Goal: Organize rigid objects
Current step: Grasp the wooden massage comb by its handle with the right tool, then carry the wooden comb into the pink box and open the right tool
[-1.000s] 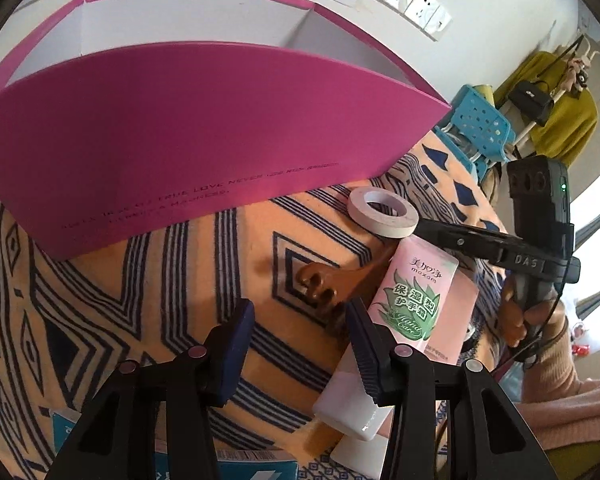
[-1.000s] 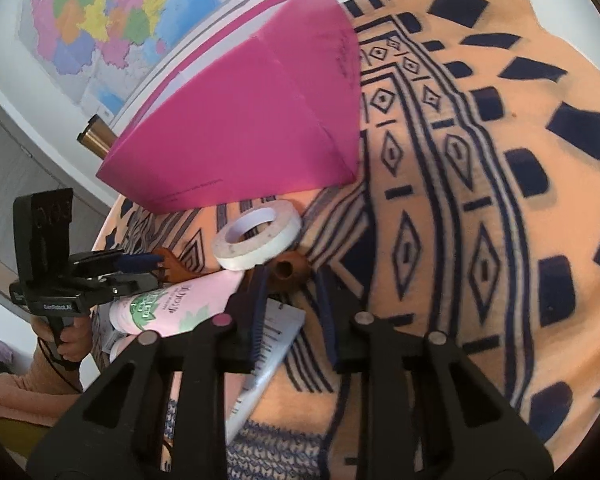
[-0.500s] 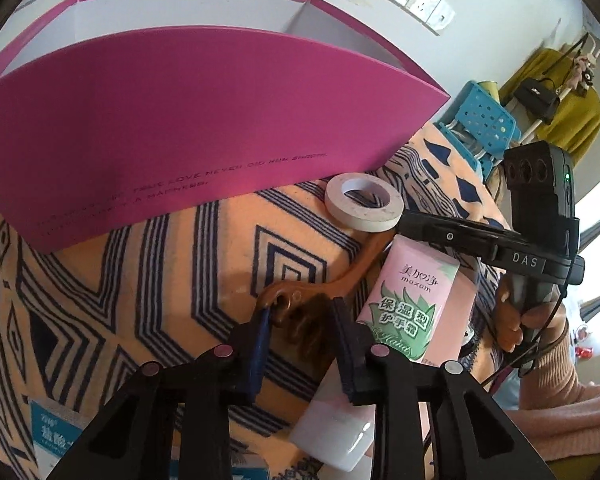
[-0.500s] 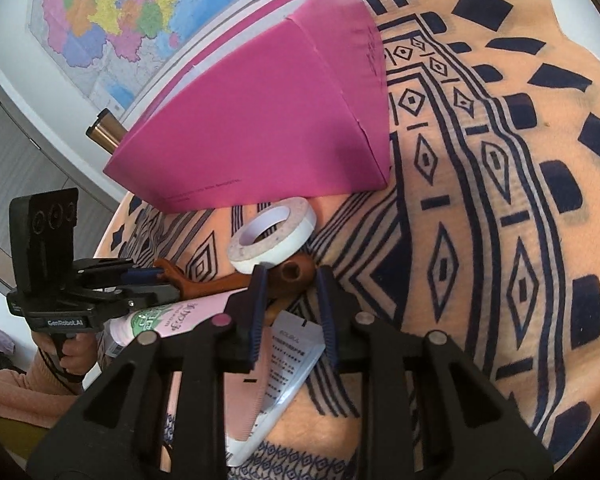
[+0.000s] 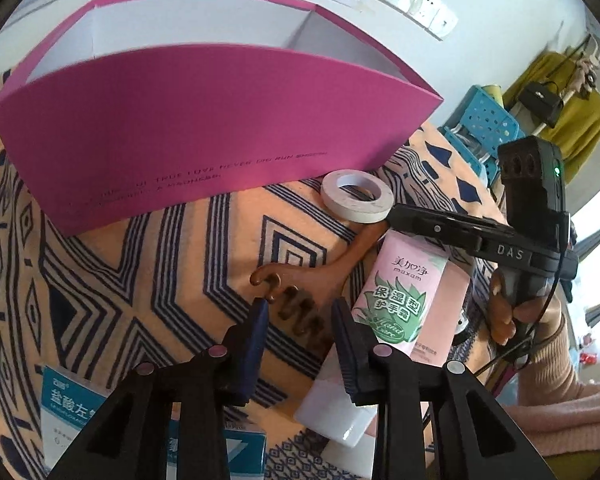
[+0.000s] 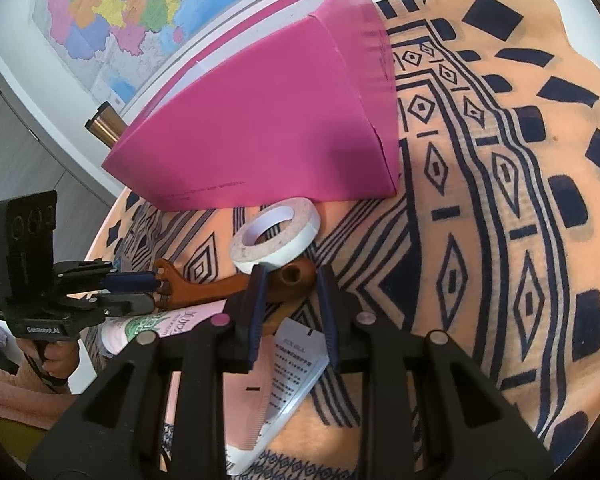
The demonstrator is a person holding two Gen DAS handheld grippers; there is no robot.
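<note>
Grasping was the step in hand: in front of the pink box (image 5: 204,128), the left gripper (image 5: 298,316) had just closed on the wooden back scratcher's (image 5: 300,276) claw, the right gripper (image 6: 290,280) held its handle narrowly. Lifting level should follow. Earlier the left jaws stood wide.

bright daylight, soft shadows, strong fisheye warping, dark corner vignettes

Pink hand-cream tube (image 5: 404,300): "maxam" under Chinese characters, "Hand Care" in script on a green leaf motif. Right gripper (image 5: 396,220) body: "DAS"; left gripper (image 6: 148,292) body: "GenRobot.AI". Magenta box (image 5: 204,136): one line of small capitals, only partly legible; blue-and-white carton (image 5: 72,396): Chinese characters.
</note>
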